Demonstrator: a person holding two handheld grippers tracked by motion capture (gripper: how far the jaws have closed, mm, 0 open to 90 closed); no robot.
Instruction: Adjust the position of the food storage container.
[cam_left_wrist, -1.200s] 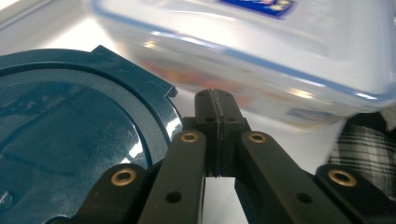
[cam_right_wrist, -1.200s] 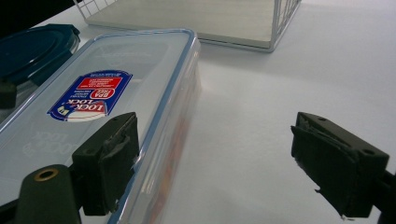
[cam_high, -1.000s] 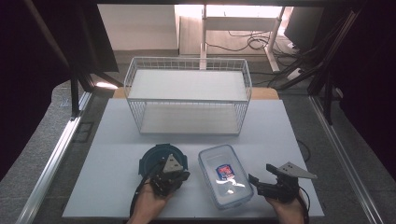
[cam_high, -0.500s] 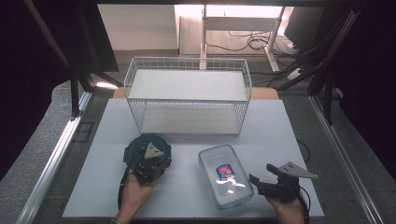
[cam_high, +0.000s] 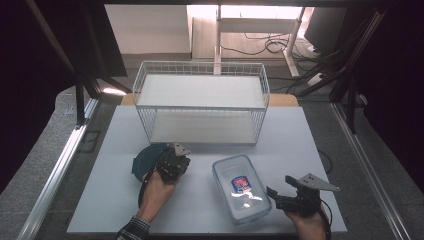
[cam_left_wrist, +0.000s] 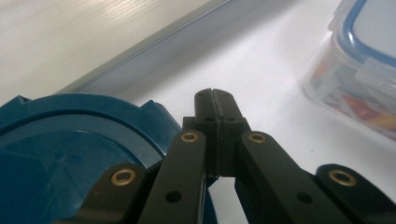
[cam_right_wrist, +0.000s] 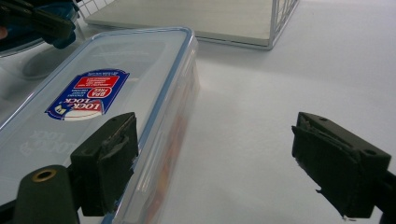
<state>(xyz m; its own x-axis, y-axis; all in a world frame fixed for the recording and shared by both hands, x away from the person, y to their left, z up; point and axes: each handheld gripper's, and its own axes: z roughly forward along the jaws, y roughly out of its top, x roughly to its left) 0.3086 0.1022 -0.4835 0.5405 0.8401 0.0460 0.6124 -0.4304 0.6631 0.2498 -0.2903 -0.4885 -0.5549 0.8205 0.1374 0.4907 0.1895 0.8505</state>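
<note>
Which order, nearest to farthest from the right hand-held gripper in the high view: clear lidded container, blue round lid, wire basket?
From the right hand-held gripper:
1. Clear lidded container, right beside it, toward table centre.
2. Blue round lid, beyond the container, under the left hand-held gripper.
3. Wire basket, at the table's back.

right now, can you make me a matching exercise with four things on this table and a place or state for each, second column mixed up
Column one:
1. left gripper
2. right gripper
3. clear lidded box
4. wire basket

Column two:
a. stands at the far side of the white board, behind everything else
b. jaws shut, over the round blue lid
c. lies flat between the two grippers, a red and blue label on top
d. jaws wide open, just beside the clear box's near corner

Pairs: 1-b, 2-d, 3-c, 4-a
</note>
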